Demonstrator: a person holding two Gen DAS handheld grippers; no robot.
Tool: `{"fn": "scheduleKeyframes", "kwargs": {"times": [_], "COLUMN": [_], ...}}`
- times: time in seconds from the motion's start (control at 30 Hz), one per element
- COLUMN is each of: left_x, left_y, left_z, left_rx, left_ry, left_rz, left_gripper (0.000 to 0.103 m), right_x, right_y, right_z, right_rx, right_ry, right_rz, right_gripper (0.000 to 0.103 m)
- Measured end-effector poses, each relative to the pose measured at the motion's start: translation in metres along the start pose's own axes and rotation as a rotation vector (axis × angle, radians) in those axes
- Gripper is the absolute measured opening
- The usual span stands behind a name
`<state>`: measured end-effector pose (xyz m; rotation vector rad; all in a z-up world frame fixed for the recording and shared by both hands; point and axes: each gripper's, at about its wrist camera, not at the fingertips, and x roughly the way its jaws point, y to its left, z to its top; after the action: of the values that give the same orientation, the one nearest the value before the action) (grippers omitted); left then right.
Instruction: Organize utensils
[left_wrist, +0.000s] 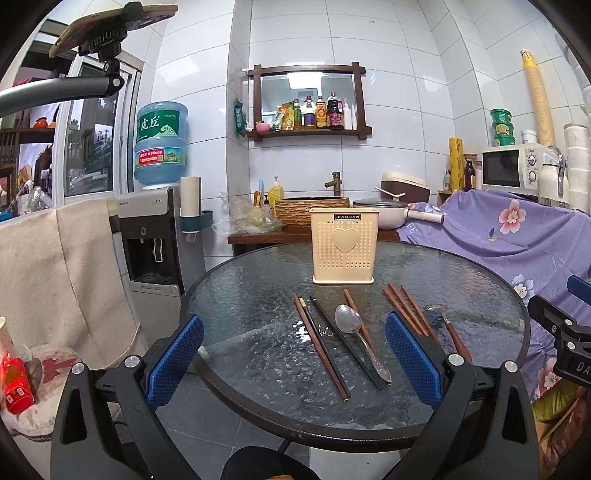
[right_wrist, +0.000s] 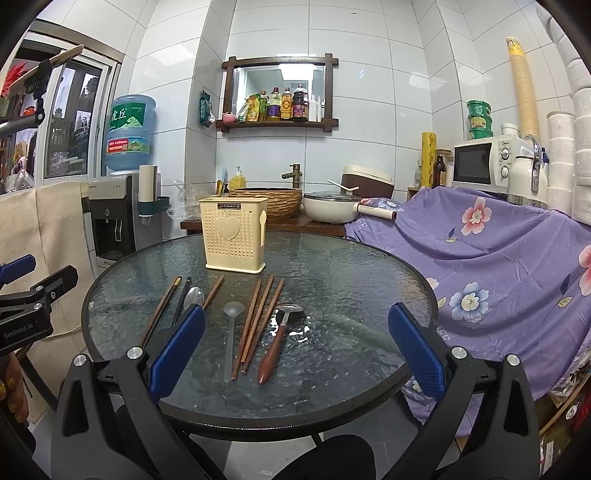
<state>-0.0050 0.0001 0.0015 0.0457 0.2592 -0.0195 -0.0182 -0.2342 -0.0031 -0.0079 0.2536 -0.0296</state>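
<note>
A cream perforated utensil holder (left_wrist: 343, 245) (right_wrist: 234, 236) stands upright at the far side of the round glass table (left_wrist: 258, 280) (right_wrist: 351, 266). In front of it lie a brown chopstick pair (left_wrist: 319, 347) (right_wrist: 160, 310), a black chopstick (left_wrist: 345, 343) (right_wrist: 183, 301), a shiny spoon (left_wrist: 349, 319) (right_wrist: 194, 297) across one brown chopstick (right_wrist: 214, 291), a translucent spoon (right_wrist: 231, 332), three brown chopsticks (left_wrist: 406, 310) (right_wrist: 258, 325) and a wooden-handled spoon (left_wrist: 448, 325) (right_wrist: 277, 339). My left gripper (left_wrist: 293, 325) and right gripper (right_wrist: 295, 314) hover open and hold nothing, above the table's near edge.
A water dispenser (left_wrist: 155, 236) and a draped beige cloth (left_wrist: 66, 273) stand left of the table. A purple flowered cover (right_wrist: 498, 251) lies to the right. Behind are a basin (left_wrist: 312, 210), a pot (right_wrist: 330, 208) and a microwave (right_wrist: 484, 164).
</note>
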Motion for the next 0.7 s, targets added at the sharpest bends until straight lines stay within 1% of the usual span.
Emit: {"fn": "scheduleKeyframes", "kwargs": {"times": [0.7], "left_x": [-0.0007], "left_y": [0.0017], "left_z": [0.0008], "left_rx": [0.0], "left_ry": [-0.005], "left_rz": [-0.002], "left_gripper": [0.097], "right_x": [0.0019], "right_y": [0.0016], "right_z": [-0.0007], "right_rx": [-0.001], "right_ry": [0.001], "right_rz": [-0.001], "right_gripper": [0.098]}}
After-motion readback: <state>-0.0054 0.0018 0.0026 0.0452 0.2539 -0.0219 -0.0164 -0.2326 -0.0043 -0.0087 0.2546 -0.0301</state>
